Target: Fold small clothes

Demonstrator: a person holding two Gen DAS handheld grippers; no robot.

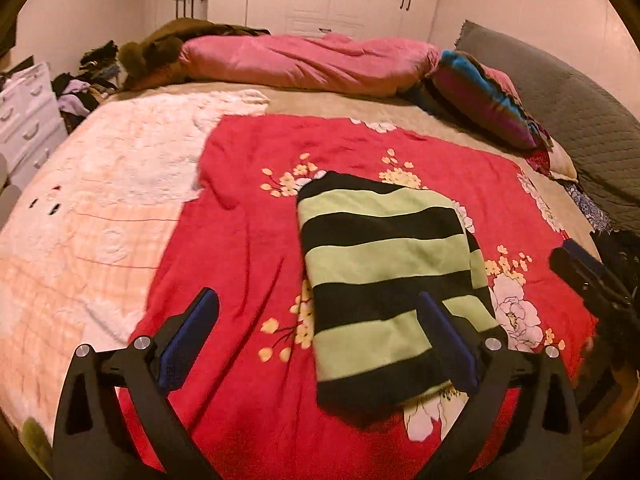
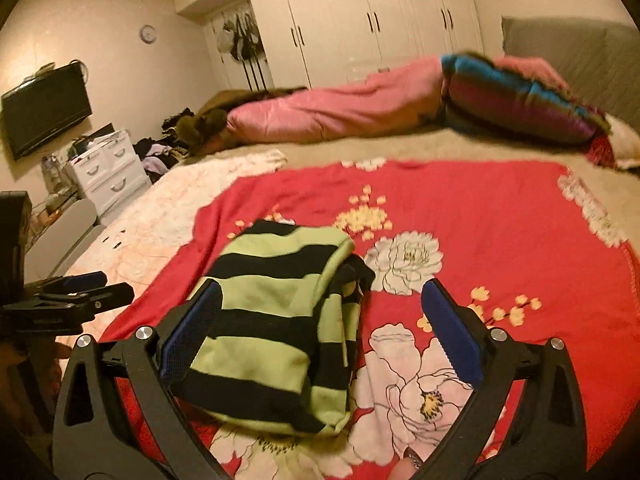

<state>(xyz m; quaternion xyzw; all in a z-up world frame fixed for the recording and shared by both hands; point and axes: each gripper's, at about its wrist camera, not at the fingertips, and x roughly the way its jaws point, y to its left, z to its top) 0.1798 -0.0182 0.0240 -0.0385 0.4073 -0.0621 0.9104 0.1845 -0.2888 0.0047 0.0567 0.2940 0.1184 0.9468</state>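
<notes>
A small green-and-black striped garment (image 1: 384, 276) lies folded into a long rectangle on a red floral cloth (image 1: 248, 248) spread on the bed. My left gripper (image 1: 320, 304) is open and empty, held just above the garment's near left side. My right gripper (image 2: 320, 294) is open and empty over the garment (image 2: 276, 320) and its near right edge. The right gripper also shows at the right edge of the left wrist view (image 1: 580, 268). The left gripper shows at the left edge of the right wrist view (image 2: 84, 292).
A white fluffy blanket (image 1: 100, 200) lies left of the red cloth. A pink duvet (image 1: 304, 60) and striped pillow (image 1: 484, 96) lie at the far side, with a grey headboard (image 1: 568, 100) on the right. White drawers (image 2: 108, 168) and a clothes pile (image 2: 160, 156) stand beside the bed.
</notes>
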